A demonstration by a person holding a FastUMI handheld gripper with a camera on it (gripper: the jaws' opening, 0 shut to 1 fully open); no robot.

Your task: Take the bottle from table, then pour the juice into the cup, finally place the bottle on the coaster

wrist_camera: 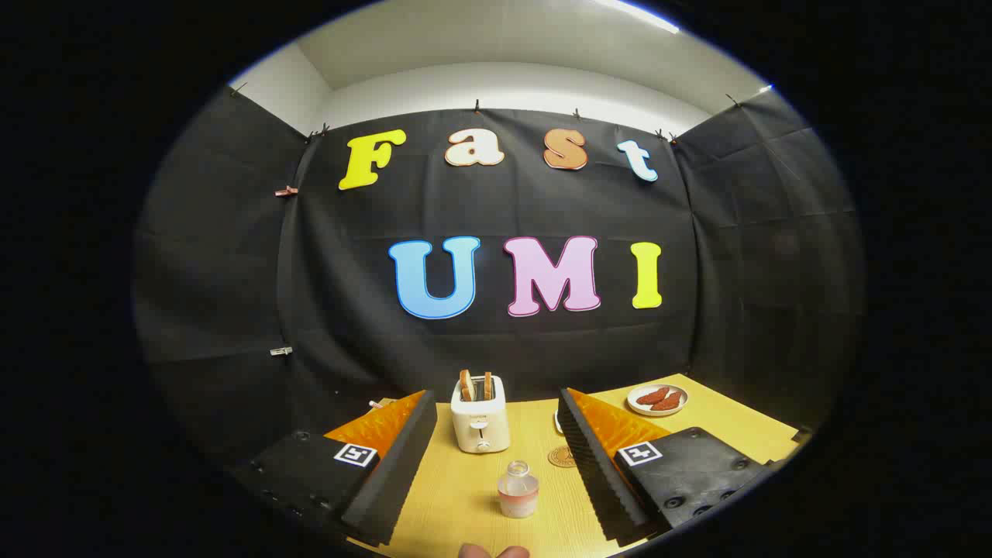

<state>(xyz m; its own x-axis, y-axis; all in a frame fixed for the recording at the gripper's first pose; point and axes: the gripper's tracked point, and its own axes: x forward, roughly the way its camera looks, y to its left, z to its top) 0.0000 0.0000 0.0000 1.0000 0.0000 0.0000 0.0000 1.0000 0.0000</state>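
Both jaws of the gripper (496,465) stand wide apart and hold nothing; the ribbed black pads (395,465) face each other across a broad gap, each backed by an orange piece and a black block with a square marker on it. Neither pad touches anything.

Between the two fingers, a little toward the right one, the bottle (518,490) stands upright on the wooden table (457,496). It is small and clear, without a cap, and it has a pinkish liquid in its lower part. It is apart from both pads.

From the bottle, the coaster (561,456) lies at about 1 o'clock, a round brown disc flat on the table, partly hidden behind the right finger. Just beyond the coaster, at the finger's inner edge, a small white piece (557,421) shows; I cannot tell if it is the cup.

At about 11 o'clock from the bottle, farther back, a white toaster (480,422) stands with two slices of bread (466,385) in its slots. At 2 o'clock, well apart and beyond the right finger, a white plate (657,400) carries two reddish-brown pieces of food. At 6 o'clock from the bottle, two fingertips of a person (493,552) show at the near table edge.
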